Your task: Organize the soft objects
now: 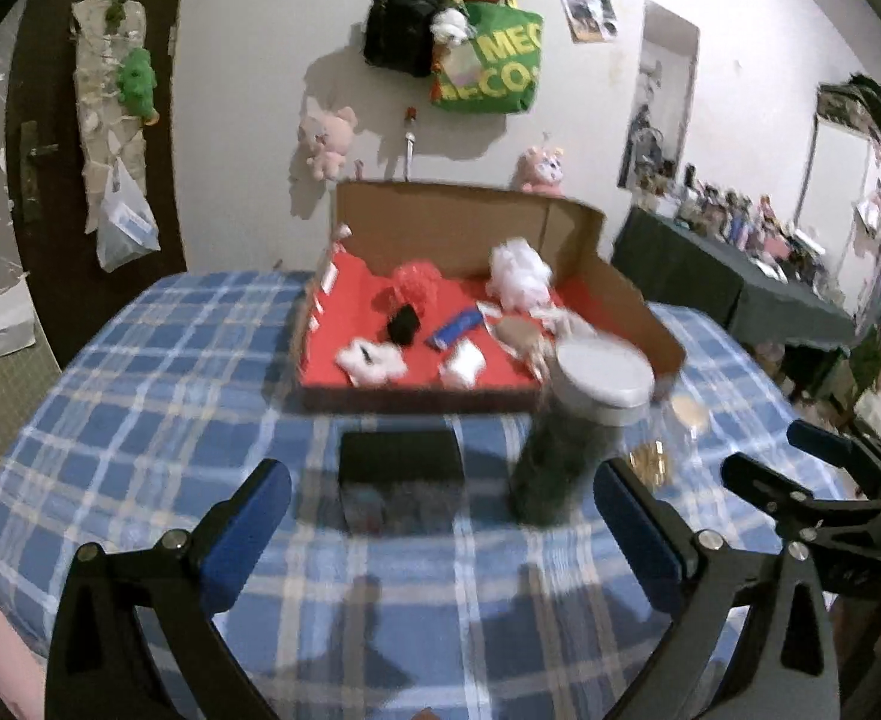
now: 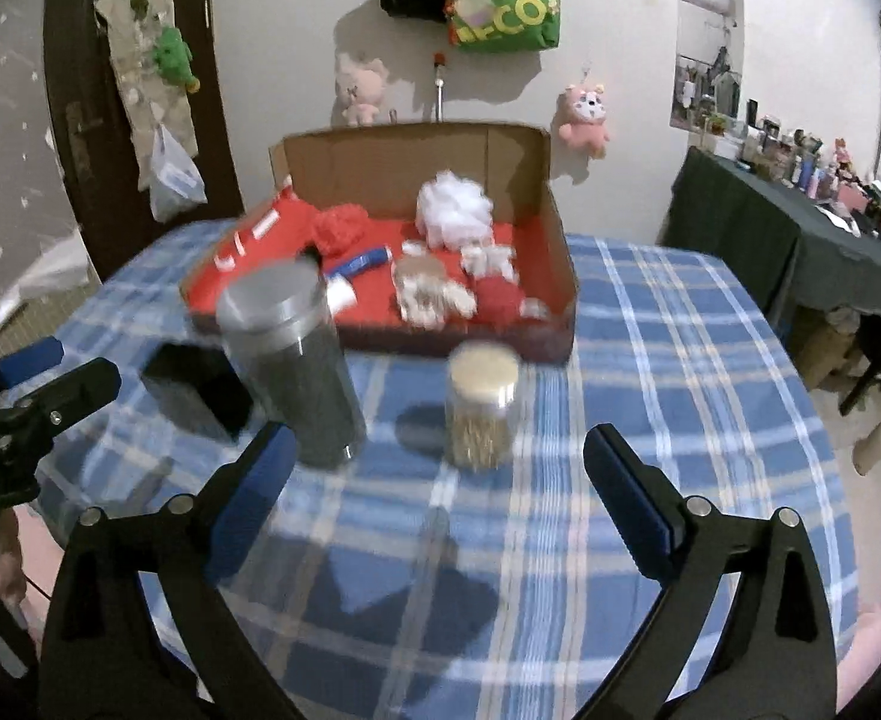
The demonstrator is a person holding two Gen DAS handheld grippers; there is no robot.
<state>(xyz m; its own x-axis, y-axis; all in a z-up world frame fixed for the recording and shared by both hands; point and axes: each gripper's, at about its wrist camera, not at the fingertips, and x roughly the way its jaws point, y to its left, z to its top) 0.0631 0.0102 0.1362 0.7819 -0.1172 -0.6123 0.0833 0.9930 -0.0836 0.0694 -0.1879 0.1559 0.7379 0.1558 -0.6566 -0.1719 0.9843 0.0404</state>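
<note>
A cardboard box (image 1: 476, 399) with a red floor stands at the far side of the table; it also shows in the right wrist view (image 2: 560, 264). Inside lie soft things: a white fluffy pompom (image 1: 518, 276) (image 2: 455, 207), a red pompom (image 1: 413, 288) (image 2: 335, 231), small white pieces (image 1: 371, 363) and a red and white soft toy (image 2: 494, 294). My left gripper (image 1: 440, 531) is open and empty above the cloth, in front of a black box (image 1: 401, 456). My right gripper (image 2: 434, 501) is open and empty, in front of the small jar (image 2: 481, 408).
A tall jar of dark contents with a grey lid (image 1: 572, 438) (image 2: 296, 360) stands between the grippers. The small jar holds pale grains. The table wears a blue plaid cloth (image 1: 140, 396). Plush toys and bags hang on the wall. A dark side table (image 2: 788, 246) stands at right.
</note>
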